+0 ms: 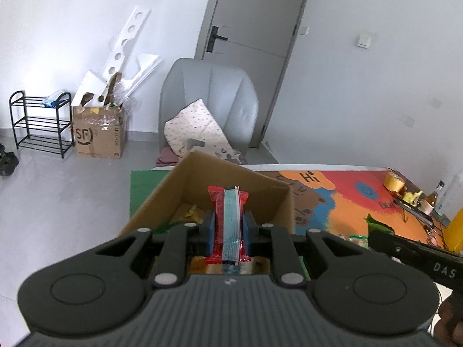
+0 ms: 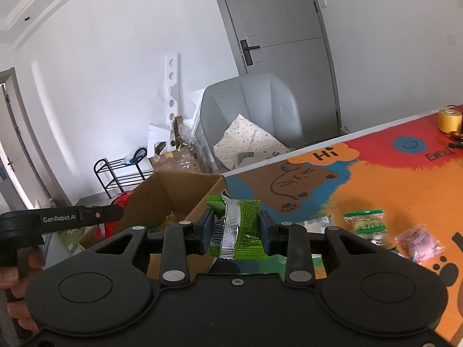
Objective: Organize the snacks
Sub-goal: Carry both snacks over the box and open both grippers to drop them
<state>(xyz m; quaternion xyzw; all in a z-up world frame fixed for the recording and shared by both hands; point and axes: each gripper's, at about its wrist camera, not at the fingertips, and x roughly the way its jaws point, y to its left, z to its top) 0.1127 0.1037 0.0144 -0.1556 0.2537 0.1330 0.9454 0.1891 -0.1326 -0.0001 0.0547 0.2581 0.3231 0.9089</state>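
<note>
My left gripper (image 1: 228, 225) is shut on a red snack packet (image 1: 228, 222) with a pale blue stripe, held above the open cardboard box (image 1: 260, 185). Several snacks lie in the box bottom. My right gripper (image 2: 235, 228) is shut on a green snack packet (image 2: 246, 225) with a silver seam, held just right of the same box (image 2: 179, 185), over its near right corner. A green-white packet (image 2: 367, 225) and a pink packet (image 2: 419, 241) lie on the colourful mat (image 2: 376, 185). The right gripper's body shows in the left wrist view (image 1: 416, 257).
A yellow tape roll (image 2: 450, 120) and small clutter sit at the table's far right. A grey armchair (image 2: 254, 110) with a cushion stands beyond the table. A shoe rack (image 1: 40, 124) and a cardboard carton (image 1: 99, 133) stand by the wall.
</note>
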